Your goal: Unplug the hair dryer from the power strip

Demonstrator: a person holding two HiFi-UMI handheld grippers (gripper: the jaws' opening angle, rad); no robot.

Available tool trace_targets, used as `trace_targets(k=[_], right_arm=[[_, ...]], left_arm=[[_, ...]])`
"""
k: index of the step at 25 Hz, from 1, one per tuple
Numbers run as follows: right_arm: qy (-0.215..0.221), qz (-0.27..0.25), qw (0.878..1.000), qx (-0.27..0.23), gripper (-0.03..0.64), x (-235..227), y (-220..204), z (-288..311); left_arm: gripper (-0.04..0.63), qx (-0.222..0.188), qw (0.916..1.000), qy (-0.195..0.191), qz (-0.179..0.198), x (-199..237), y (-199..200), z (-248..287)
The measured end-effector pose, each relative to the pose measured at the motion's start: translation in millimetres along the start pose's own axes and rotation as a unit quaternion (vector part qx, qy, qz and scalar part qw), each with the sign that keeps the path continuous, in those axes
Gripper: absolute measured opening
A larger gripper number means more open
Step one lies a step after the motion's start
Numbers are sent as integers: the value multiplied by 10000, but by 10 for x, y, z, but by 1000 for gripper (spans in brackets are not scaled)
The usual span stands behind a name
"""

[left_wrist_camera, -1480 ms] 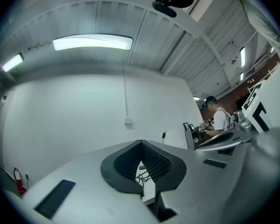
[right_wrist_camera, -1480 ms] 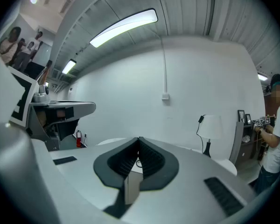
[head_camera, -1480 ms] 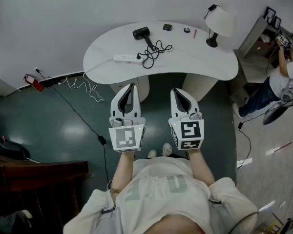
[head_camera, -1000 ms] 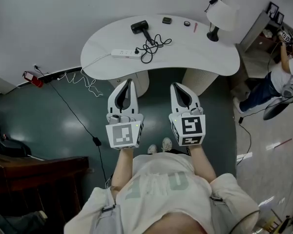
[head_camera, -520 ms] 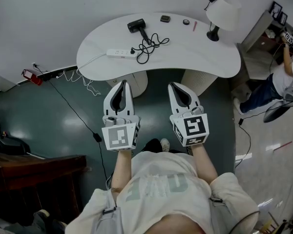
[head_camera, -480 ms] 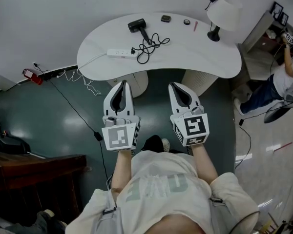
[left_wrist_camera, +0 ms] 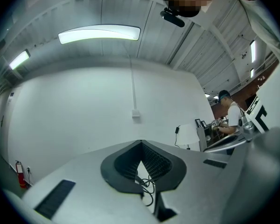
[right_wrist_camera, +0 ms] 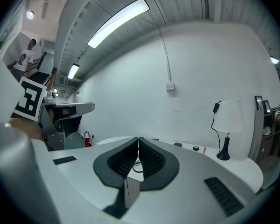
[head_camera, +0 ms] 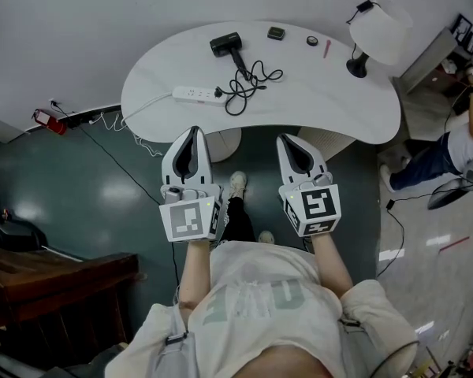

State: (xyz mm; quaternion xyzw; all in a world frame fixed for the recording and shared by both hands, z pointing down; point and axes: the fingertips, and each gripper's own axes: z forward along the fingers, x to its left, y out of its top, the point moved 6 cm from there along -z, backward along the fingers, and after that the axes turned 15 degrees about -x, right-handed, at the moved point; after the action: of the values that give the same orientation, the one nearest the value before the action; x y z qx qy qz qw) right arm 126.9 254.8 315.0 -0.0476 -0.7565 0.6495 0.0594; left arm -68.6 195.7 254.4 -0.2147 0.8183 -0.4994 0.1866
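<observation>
STEP approach, nothing gripped yet | left gripper (head_camera: 192, 132) jaws together, empty | right gripper (head_camera: 288, 139) jaws together, empty | both well apart from strip (head_camera: 195, 94), on its near side | plug (head_camera: 223, 93) at strip's right end, cord (head_camera: 251, 83) coiled just right, dryer (head_camera: 225, 46) beyond | NEXT likely: open jaws, steady strip, pinch plug, pull straight out

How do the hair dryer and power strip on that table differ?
The hair dryer is black; the power strip is white. The dryer has an angled handle; the strip is a flat bar. The dryer's cord lies coiled; the strip's runs off the table's edge. Both lie on it.
</observation>
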Motion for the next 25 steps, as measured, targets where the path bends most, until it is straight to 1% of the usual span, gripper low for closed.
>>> trace_targets(k=[3,7,11,15,20,25], right_arm=[[31,-31,10000,-28,20,-79,-60,385],[143,-53,9999,-66,20,-209,-97,1018],[159,-118,9998,7,20,-319,-102,1600],[66,-94,9999,86,20,-400,-146,2127],[-49,-28,9997,252,20,-444,-261,2575],[-16,-13,9993,373,20,-527,-304,2829]], left_arm=[[12,-38,10000,-21,-32,241,-208,382],[12,-159,9998,-103,22,618,-463,958],[12,-61,9998,-205,-36,963,-707,1433],[12,41,9994,-350,-65,1280,-921,1899],[12,0,9972,-707,-257,1506,-1180,2327],[12,58,9962,-765,-417,1578,-1364,2580]])
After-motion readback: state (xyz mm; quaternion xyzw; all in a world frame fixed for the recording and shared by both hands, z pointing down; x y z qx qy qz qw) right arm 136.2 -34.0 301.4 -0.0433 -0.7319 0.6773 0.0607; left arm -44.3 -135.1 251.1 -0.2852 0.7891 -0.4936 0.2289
